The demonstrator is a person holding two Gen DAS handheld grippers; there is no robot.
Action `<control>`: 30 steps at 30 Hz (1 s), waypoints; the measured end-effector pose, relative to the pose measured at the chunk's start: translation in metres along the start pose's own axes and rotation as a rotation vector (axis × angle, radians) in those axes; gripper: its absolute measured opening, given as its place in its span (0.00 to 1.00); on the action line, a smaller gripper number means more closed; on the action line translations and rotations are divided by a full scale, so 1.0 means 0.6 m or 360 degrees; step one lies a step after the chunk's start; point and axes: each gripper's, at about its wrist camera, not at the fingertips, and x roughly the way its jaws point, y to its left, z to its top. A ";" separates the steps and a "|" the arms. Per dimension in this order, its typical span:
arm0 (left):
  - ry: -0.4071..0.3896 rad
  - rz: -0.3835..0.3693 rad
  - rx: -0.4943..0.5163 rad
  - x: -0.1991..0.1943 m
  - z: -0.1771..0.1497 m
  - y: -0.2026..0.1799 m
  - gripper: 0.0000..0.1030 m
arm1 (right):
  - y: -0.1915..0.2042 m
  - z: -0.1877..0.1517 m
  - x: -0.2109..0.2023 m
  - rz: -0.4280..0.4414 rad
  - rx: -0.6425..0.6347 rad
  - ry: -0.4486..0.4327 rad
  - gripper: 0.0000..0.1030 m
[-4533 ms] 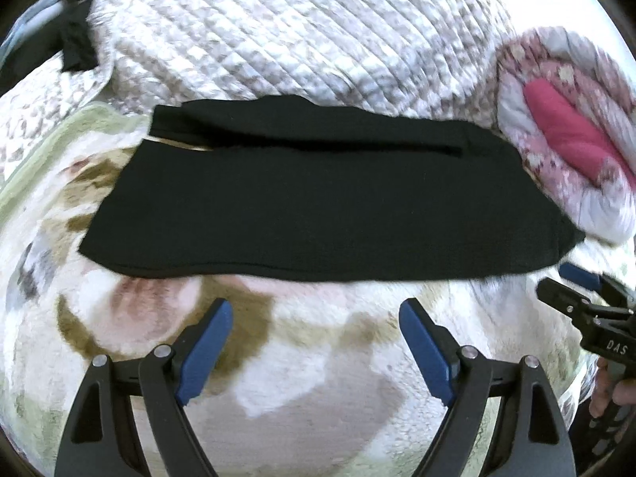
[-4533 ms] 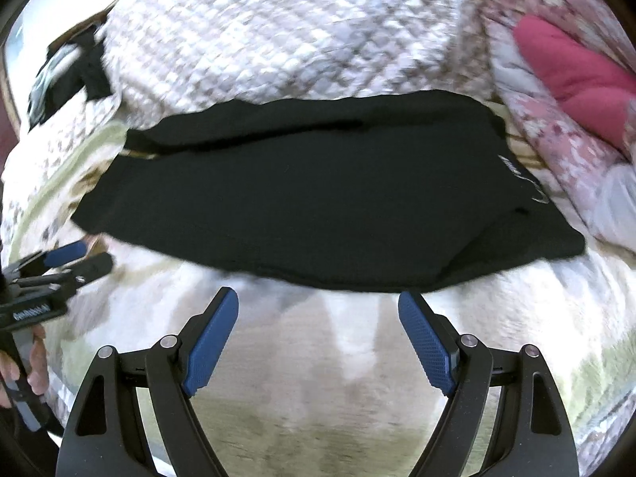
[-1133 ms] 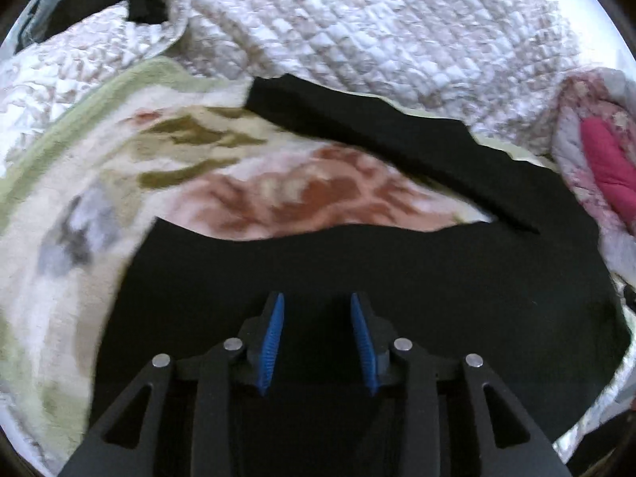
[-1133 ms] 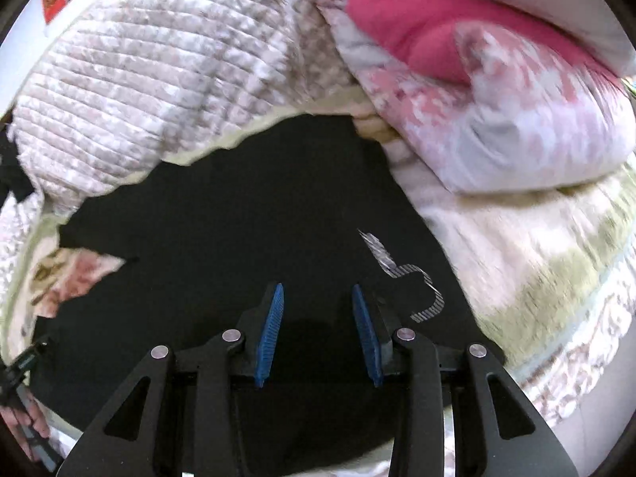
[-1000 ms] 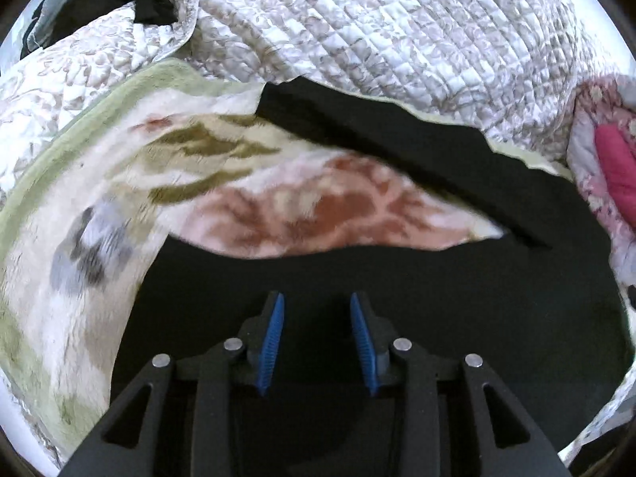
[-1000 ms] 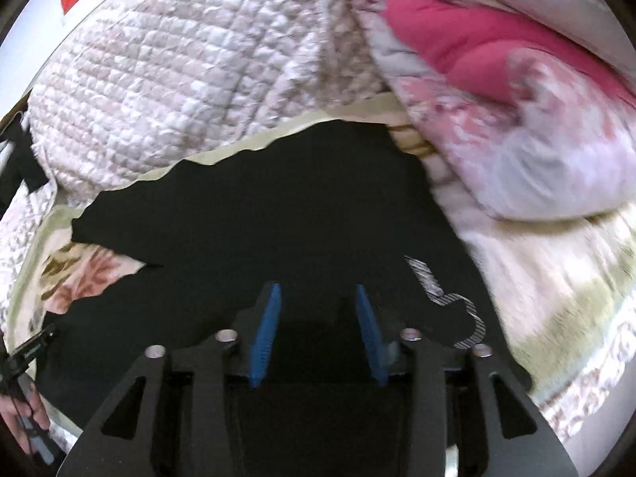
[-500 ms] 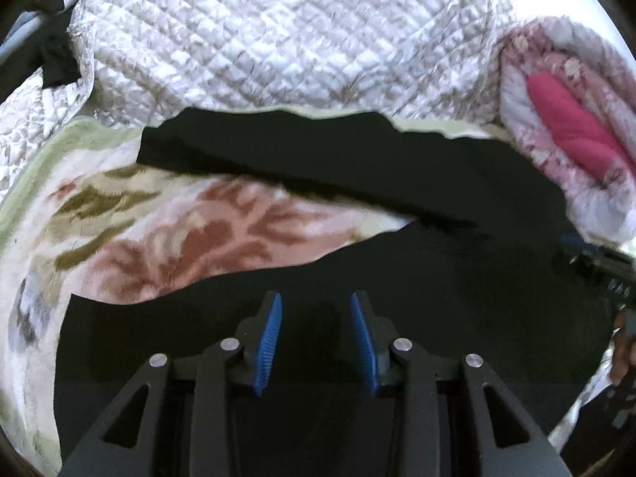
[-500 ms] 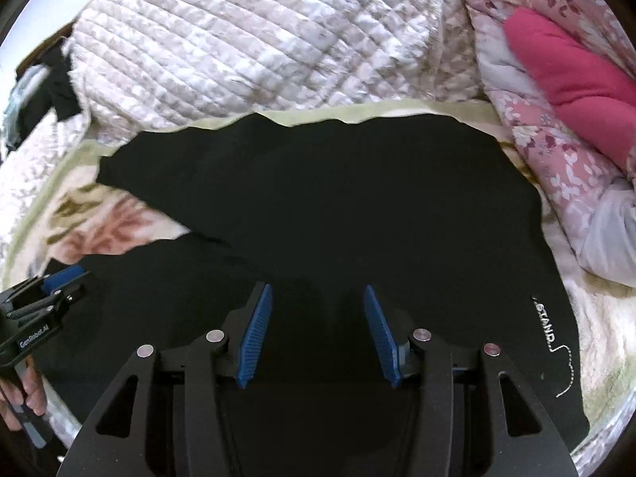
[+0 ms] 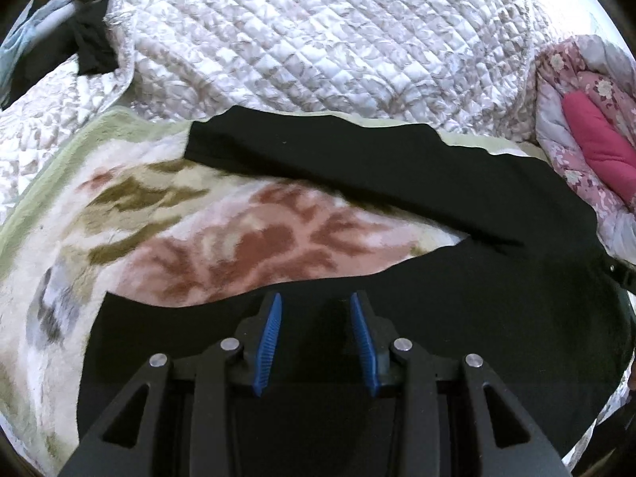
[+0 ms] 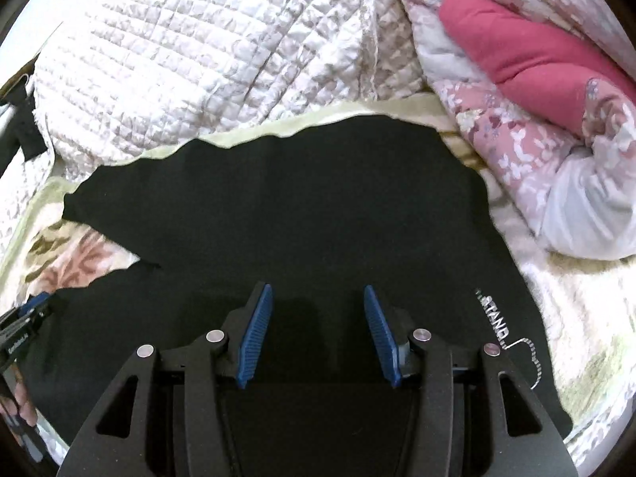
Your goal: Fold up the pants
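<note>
A pair of black, soft-knit pants is spread on a bed, over a plush cream blanket with rust and olive leaf patterns and a pale green border. The two legs are seen parted in the left wrist view: the far leg runs as a band along the blanket's far edge, the near leg lies under the left tongs, and a wedge of patterned blanket is exposed between them. The legs are joined towards the right. A white quilted bedspread is heaped behind, with a pink floral comforter wrapped around a plain magenta cushion at the right. A dark garment at the upper left edge is shown clearly only in this view.

In the right wrist view the pants are seen mostly as one broad black sheet under the right tongs. White lettering with a looping line is printed near the right edge of the fabric; this mark is not shown in the other view. The left tongs are caught at the left margin, at the near leg, with fingers of a hand below them.

The blue pads of both tongs are held partly apart, with black cloth in the gap. Whether the cloth is pinched cannot be told, as black fabric merges with black frame.
</note>
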 end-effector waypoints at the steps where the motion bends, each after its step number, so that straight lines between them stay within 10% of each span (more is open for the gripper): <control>1: 0.0010 0.0006 -0.0009 0.002 -0.001 0.003 0.38 | 0.000 -0.002 0.002 0.0007 0.0007 0.0015 0.48; 30: 0.0071 -0.0092 0.0068 -0.055 -0.087 -0.052 0.41 | 0.150 -0.132 -0.036 0.0165 -0.0502 0.0075 0.48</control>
